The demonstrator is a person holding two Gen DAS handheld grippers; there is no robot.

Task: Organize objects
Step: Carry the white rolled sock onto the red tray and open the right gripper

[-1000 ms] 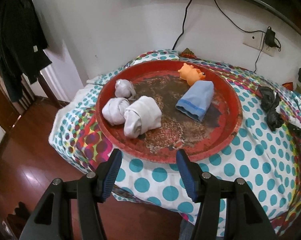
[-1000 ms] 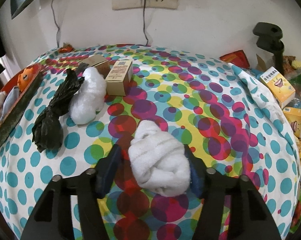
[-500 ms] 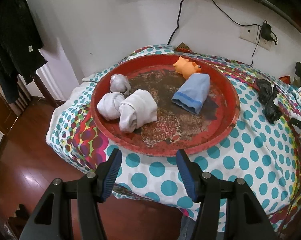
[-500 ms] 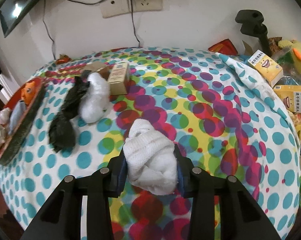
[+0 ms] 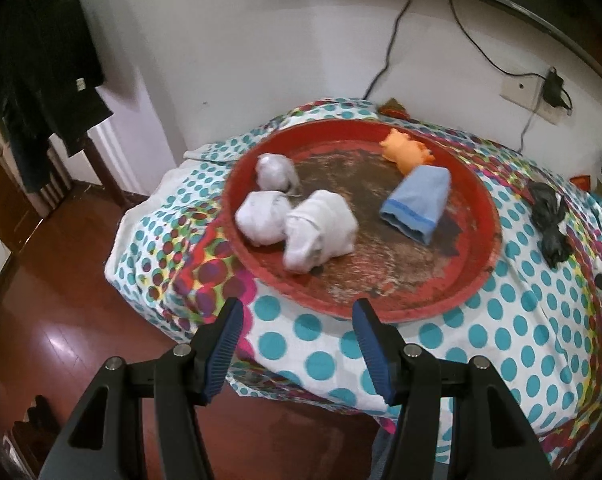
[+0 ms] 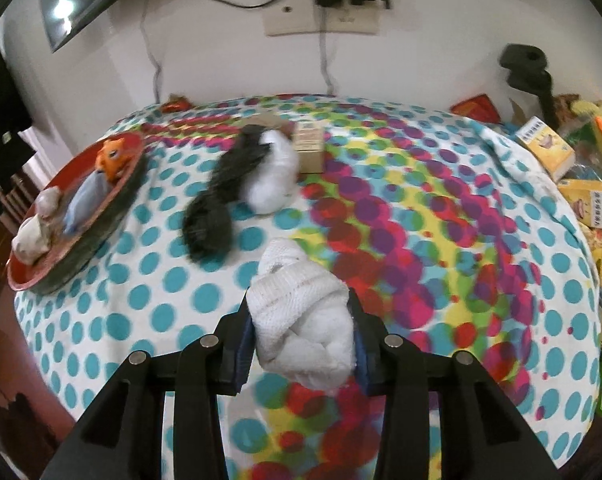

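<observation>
My right gripper is shut on a rolled white sock and holds it lifted above the dotted tablecloth. A round red tray holds three white sock rolls, a folded blue cloth and an orange toy. The tray also shows at the left of the right wrist view. My left gripper is open and empty, just short of the tray's near rim. A black bundle and another white roll lie on the table.
A small cardboard box stands behind the white roll. Yellow boxes and packets crowd the table's right edge. A black stand rises at the back right. Wall socket and cables are behind. Wooden floor lies below the left table edge.
My right gripper closed on the white sock and lifted it off the cloth. My left gripper drew back and shifted left, so the tray sits further right in its view.
</observation>
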